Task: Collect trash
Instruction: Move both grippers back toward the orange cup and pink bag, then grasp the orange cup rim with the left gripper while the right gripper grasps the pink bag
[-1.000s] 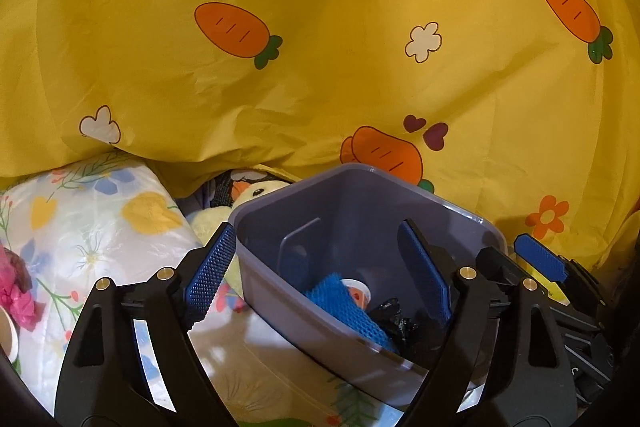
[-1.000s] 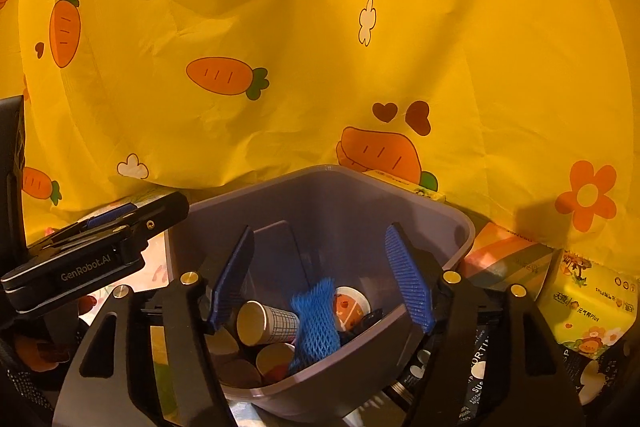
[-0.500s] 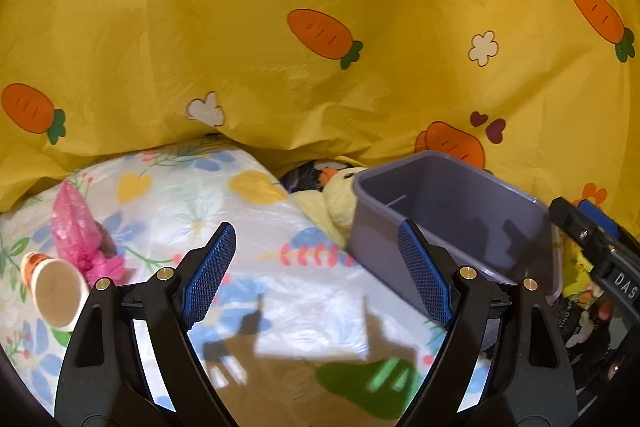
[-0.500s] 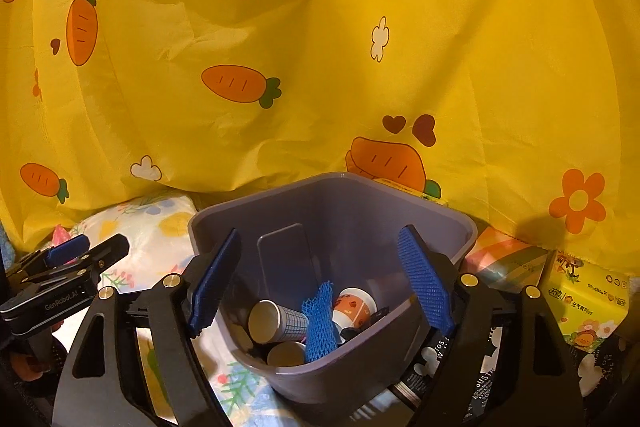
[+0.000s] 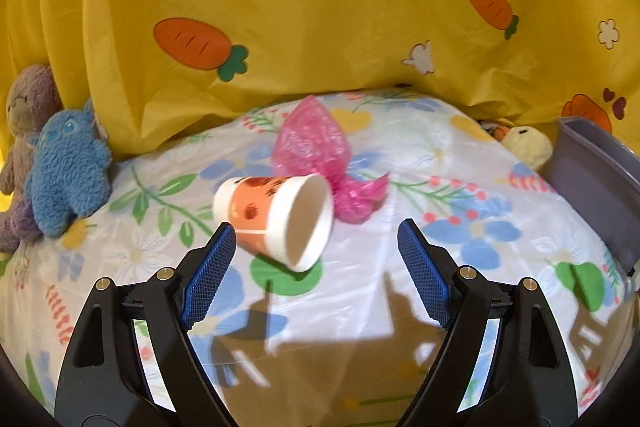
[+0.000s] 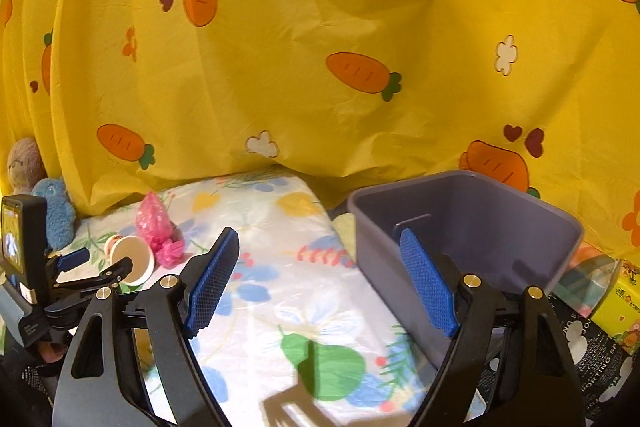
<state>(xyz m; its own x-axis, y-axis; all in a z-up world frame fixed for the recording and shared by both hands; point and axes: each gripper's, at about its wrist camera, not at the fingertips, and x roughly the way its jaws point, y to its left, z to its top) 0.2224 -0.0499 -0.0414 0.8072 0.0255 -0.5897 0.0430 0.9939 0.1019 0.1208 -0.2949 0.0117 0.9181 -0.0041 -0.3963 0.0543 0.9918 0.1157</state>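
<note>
Left tongs: swung away from the bin since a second ago, when the bin's contents filled the left view. The view is now filled by the floral sheet, with a paper cup and a pink bag on it. Only the bin's corner is seen at 3 o'clock. Jaws are held wide, unchanged, nothing between them.

Right tongs: jaws have just been opening and now stand wide and empty. The bin, centred half a second ago with cups and blue netting visible inside, is now at 3 o'clock in the right view; its inside bottom is hidden by the near wall.

Reading: a drop into the bin is judged finished, and the next pickup is judged under way, with the cup the likely target.

Cup relative to left tongs: lying on its side, mouth turned toward the camera and to 4 o'clock, just beyond the tips at 11 o'clock of the gap. Its lower edge is close to the left pad; contact cannot be told. The pink bag lies behind it at 12 o'clock, touching or nearly so.

From the right view, the cup and the bag sit at 9 o'clock, well apart from the right tongs, with the left tongs in front of them.

Soft toys at 9 o'clock are judged not trash.
</note>
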